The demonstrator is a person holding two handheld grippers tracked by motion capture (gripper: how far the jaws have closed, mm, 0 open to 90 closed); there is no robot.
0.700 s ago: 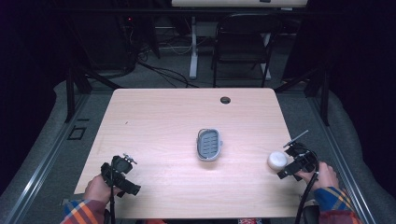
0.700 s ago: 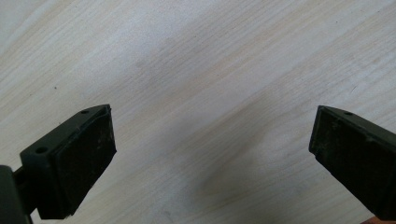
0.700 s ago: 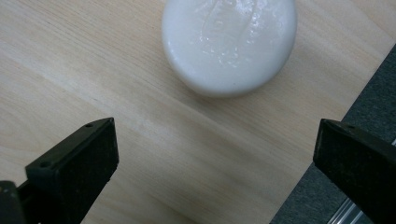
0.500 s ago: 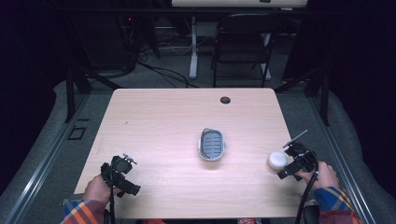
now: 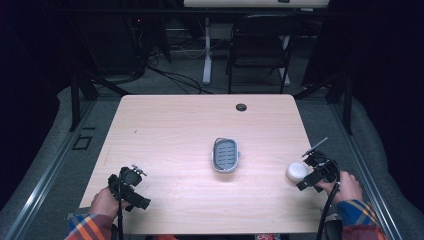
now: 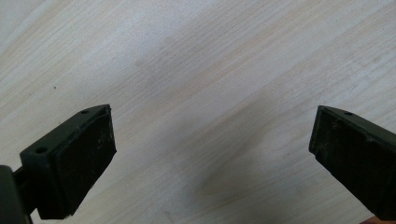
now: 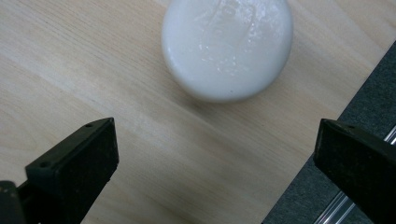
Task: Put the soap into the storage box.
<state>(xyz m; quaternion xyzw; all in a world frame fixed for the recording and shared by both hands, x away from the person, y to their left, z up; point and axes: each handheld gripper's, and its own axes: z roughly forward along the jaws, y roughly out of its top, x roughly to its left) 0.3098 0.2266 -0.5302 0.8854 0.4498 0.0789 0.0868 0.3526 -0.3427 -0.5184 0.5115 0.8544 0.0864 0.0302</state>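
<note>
A white round bar of soap [image 5: 296, 171] [image 7: 227, 46] lies near the table's right edge. My right gripper [image 5: 314, 175] [image 7: 212, 168] hovers just beside it, jaws wide open, with the soap a little ahead of the fingertips and not between them. A grey oval soap dish [image 5: 225, 154] sits at the table's middle. At the front left my left gripper [image 5: 129, 186] [image 6: 210, 163] is open over bare wood, holding nothing.
The light wooden table [image 5: 170, 130] has a round cable hole [image 5: 241, 107] at its far edge. Its right edge, with grey floor [image 7: 355, 112] beyond, runs close to the right gripper. A black chair [image 5: 260, 45] stands behind the table.
The right gripper has shifted slightly closer to the soap. The left gripper and the dish have stayed put.
</note>
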